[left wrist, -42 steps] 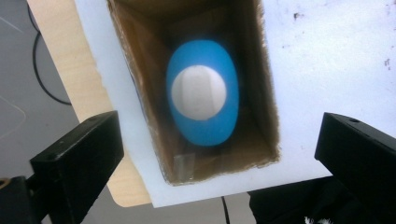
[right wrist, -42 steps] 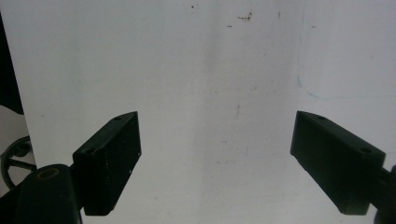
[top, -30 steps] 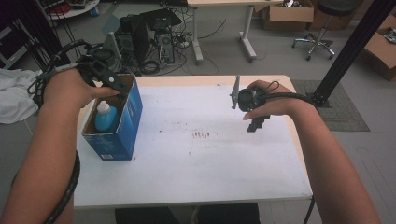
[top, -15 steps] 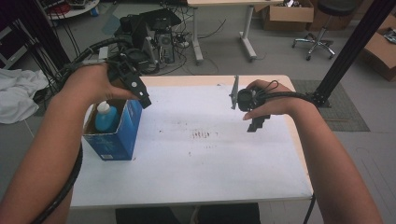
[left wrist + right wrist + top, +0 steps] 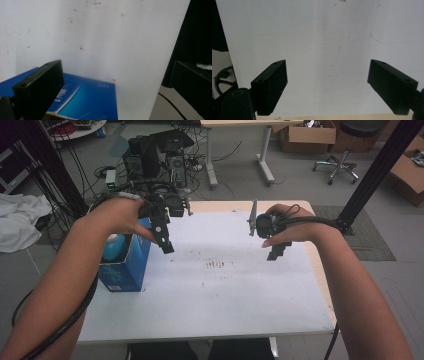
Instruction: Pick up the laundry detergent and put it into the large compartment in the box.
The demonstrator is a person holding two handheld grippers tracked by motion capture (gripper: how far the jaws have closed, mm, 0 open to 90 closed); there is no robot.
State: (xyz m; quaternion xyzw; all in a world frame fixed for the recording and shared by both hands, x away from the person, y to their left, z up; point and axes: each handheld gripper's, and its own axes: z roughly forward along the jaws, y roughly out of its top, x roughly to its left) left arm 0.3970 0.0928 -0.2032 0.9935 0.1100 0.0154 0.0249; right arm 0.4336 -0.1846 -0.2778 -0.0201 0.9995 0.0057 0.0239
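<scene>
The box (image 5: 122, 265) is sitting on the counter (image 5: 215, 300) just below and left of the left tool (image 5: 164, 240) — a bottle (image 5: 113, 248) standing inside it — well apart from the right tool (image 5: 275, 251).

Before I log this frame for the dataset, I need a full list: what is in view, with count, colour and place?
Table: one, white, centre, with dark scuffs mid-top.
Box: one, blue, open-topped, at the table's left edge.
Bottle: one, light blue with a white cap, standing inside the box.
Computer towers: two or so, black, on the floor behind the table.
Cardboard box: one, brown, on the floor far right.
Office chair: one, dark, far right.
White cloth: one, on the floor left.
Left gripper: black, jaws apart, beside the box.
Right gripper: black, jaws wide, over bare table.
</scene>
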